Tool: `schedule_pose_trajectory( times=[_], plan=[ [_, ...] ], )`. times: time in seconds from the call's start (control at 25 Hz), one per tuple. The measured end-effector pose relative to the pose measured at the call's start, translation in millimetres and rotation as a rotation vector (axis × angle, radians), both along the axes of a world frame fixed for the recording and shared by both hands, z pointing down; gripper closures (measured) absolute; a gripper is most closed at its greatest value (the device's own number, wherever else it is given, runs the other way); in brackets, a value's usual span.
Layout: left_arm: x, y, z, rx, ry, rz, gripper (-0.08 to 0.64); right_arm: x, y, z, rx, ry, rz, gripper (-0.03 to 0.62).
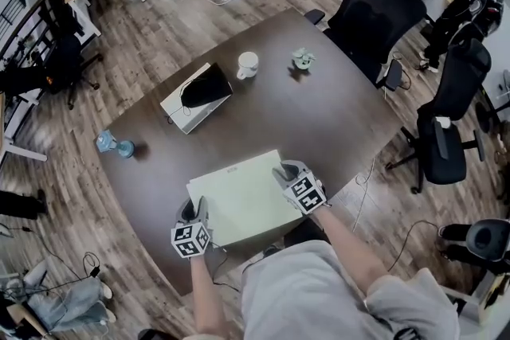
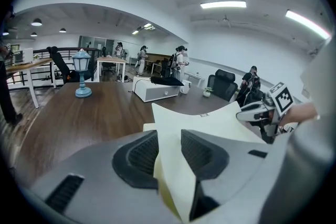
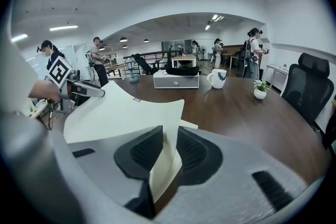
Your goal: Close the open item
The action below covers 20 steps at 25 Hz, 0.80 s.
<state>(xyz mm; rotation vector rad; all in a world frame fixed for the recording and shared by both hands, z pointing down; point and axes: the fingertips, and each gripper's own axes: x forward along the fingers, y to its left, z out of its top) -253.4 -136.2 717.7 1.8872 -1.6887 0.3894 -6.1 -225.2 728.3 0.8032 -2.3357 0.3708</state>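
The pale yellow folder (image 1: 239,203) lies at the near edge of the tabletop (image 1: 319,107). The left gripper (image 1: 191,209) is closed on the left end of the folder's cover (image 3: 121,110). The right gripper (image 1: 285,171) is closed on the right end. Between the grippers, the cover bows upward, clear of the leaf below.

Nothing legible — both marker cubes (image 1: 191,240) bear only square patterns; the tag (image 3: 136,99) on the pale cover (image 1: 239,199), six o'clock, is unreadable.
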Motion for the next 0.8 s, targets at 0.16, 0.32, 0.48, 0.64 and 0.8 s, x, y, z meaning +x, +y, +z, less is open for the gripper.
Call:
schedule_pose_trajectory(
  times=[0.16, 0.32, 0.48, 0.64, 0.8],
  plan=[
    [-2, -4, 8, -0.012, 0.009, -0.005, 0.439, -3, -4, 2, -0.011, 0.012, -0.001, 0.509],
    [-1, -9, 12, -0.019, 0.019, -0.008, 0.439, -1, -5, 7, -0.028, 0.021, 0.010, 0.508],
    [-3, -11, 13, -0.016, 0.028, -0.023, 0.439, -3, -6, 6, -0.022, 0.027, 0.008, 0.508],
    [-3, -11, 23, -0.043, 0.026, -0.036, 0.437, -2, -7, 13, -0.042, 0.038, 0.019, 0.503],
    [-1, -12, 26, -0.052, 0.030, -0.043, 0.437, 0, -8, 18, -0.048, 0.056, 0.034, 0.499]
  ],
)
